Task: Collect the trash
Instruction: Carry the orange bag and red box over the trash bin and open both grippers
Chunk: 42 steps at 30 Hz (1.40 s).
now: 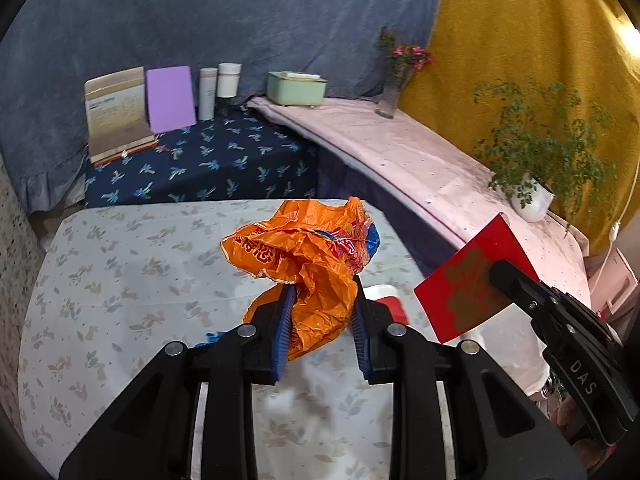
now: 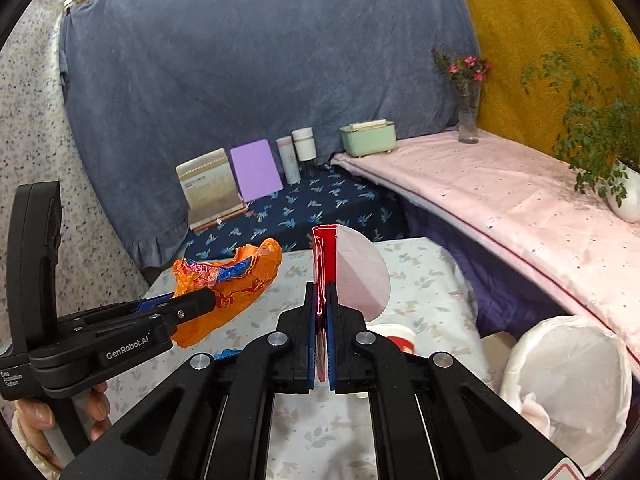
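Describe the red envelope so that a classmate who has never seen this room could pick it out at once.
Start at the floral-cloth table. Above it, the right tongs pinch a flat red envelope with its pale rounded flap open. Unlike the crumpled orange bag beside it, it is stiff and smooth.

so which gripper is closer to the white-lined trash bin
Right. The right gripper, holding the red envelope, is just beside the bin; the left gripper with the orange bag is farther away.

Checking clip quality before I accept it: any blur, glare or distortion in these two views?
Left wrist view: strong fisheye bending with dark corners, a bright lamp flare at the upper right edge, the orange bag sharp. Right wrist view: same curved edges, even lighting, the red envelope and white bin clear.
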{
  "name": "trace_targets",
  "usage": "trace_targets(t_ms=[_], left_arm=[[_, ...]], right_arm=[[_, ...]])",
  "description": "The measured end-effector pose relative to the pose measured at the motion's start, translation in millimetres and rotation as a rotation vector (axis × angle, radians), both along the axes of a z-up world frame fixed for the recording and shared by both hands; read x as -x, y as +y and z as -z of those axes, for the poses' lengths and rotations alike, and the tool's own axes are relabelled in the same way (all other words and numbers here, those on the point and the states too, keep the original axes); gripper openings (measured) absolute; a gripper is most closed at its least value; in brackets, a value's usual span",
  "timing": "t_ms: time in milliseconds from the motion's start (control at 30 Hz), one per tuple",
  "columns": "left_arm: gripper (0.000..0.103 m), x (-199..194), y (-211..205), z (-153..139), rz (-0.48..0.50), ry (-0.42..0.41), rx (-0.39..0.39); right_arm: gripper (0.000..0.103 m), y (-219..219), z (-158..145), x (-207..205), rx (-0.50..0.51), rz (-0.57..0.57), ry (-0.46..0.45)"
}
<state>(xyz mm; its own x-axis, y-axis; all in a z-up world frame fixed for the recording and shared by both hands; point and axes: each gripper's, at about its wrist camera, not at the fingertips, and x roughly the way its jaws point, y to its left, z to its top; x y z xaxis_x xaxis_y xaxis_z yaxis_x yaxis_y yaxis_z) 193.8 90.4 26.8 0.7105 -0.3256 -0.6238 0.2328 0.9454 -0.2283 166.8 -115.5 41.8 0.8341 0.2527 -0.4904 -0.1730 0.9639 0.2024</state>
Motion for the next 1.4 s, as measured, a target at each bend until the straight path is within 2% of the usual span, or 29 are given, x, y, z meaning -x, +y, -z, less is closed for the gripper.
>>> trace_targets(t_ms=[267,767,1133,1400], left_arm=[[0.025,17.0,-51.4,-15.3,0.092,-0.025,0.003],[0.026,45.1,-151.1,-22.2,0.275,-0.044,-0.047],[0.026,50.4,-216.8,-11.7,0.407,-0.011,-0.051],[0.026,52.1,-251.9,2.8,0.471,0.032,-0.045]], right_arm=[[0.004,-48.7,-10.8,26.7,-0.021,0.088,-0.028],[0.004,-141.3,-5.5,64.5,-0.061,0.268,-0.026],[0.004,-196.5,9.8,85.0,-0.058,0.398,0.001],[0.004,-220.0,19.5,88.2,-0.052,0.441,0.026]])
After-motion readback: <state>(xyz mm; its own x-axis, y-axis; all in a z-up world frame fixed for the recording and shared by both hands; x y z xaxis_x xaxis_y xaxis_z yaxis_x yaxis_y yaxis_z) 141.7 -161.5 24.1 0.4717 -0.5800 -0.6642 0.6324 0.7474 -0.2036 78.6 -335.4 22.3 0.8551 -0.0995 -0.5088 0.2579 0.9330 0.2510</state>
